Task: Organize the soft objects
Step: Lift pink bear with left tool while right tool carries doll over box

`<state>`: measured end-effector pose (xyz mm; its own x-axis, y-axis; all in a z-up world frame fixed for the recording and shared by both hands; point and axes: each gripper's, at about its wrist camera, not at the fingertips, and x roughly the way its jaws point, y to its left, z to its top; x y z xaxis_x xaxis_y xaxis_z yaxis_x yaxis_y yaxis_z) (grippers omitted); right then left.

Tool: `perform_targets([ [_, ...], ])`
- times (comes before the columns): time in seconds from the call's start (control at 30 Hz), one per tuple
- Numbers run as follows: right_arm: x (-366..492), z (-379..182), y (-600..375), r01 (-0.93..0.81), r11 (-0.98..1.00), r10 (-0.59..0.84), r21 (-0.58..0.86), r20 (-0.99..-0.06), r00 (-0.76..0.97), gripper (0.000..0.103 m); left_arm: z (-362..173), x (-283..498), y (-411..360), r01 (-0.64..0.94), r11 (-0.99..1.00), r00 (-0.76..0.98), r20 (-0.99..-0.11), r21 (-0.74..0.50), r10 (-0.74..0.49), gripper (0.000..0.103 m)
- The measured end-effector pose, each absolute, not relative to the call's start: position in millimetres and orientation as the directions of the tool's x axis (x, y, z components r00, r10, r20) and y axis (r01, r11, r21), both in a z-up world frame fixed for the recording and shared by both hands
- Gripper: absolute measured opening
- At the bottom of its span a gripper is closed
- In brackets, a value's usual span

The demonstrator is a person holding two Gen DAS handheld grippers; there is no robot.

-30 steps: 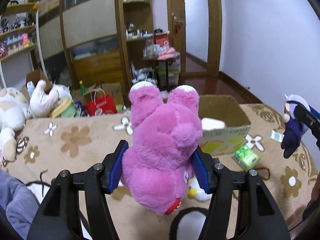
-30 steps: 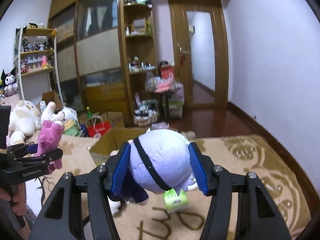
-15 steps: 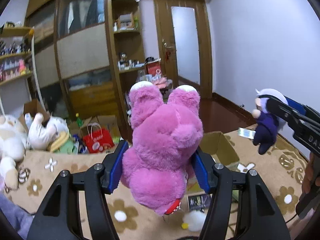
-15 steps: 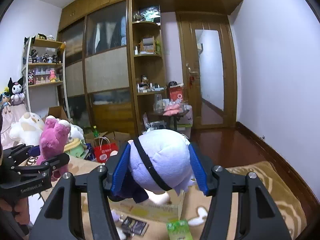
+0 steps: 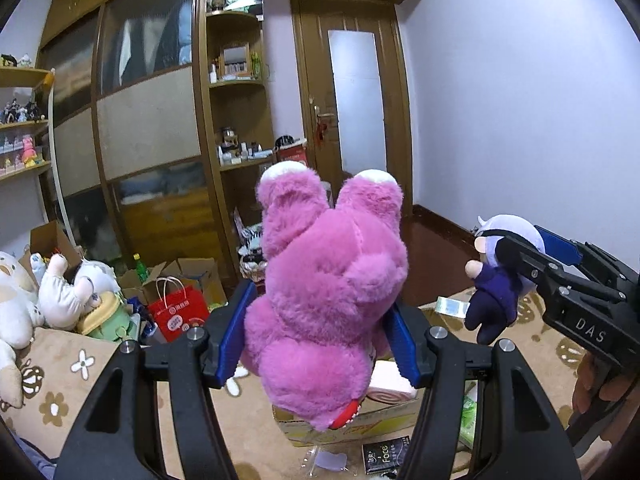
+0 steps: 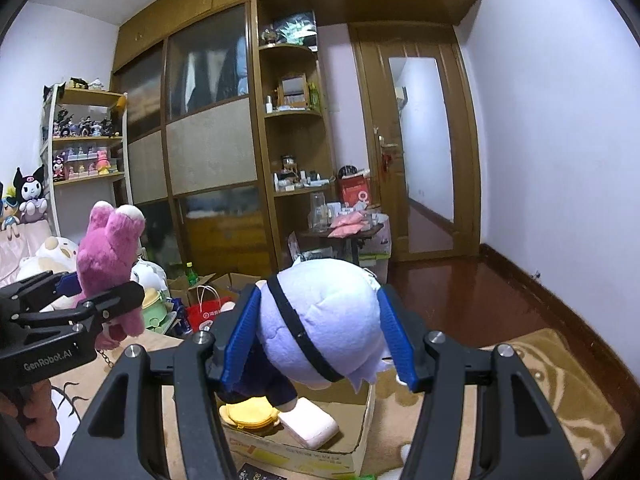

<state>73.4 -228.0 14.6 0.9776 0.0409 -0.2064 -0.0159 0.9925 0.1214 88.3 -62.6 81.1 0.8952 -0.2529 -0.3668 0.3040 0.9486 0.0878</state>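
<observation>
Above the bed: I hold both toys in the air over the cardboard box.
Left tongs: clamped on the pink plush bear, its feet pointing up.
Box contents: pink pad and yellow plush piece inside.
Right tongs: gripping the lavender-haired doll by its head, directly over the box.

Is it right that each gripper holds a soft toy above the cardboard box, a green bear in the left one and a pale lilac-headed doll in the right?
Nearly. The left gripper holds a pink bear, not green, as the left wrist view shows. The right gripper does hold the pale lilac-headed doll above the cardboard box.
</observation>
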Motion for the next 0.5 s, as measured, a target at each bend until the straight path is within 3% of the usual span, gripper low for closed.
perform_targets([
  [0.5,130,-59,-230,-0.003,0.996,0.035,0.090,-0.353,0.935,0.064,1,153,-59,0.298,0.954,0.828,-0.506,0.033,-0.241,0.061],
])
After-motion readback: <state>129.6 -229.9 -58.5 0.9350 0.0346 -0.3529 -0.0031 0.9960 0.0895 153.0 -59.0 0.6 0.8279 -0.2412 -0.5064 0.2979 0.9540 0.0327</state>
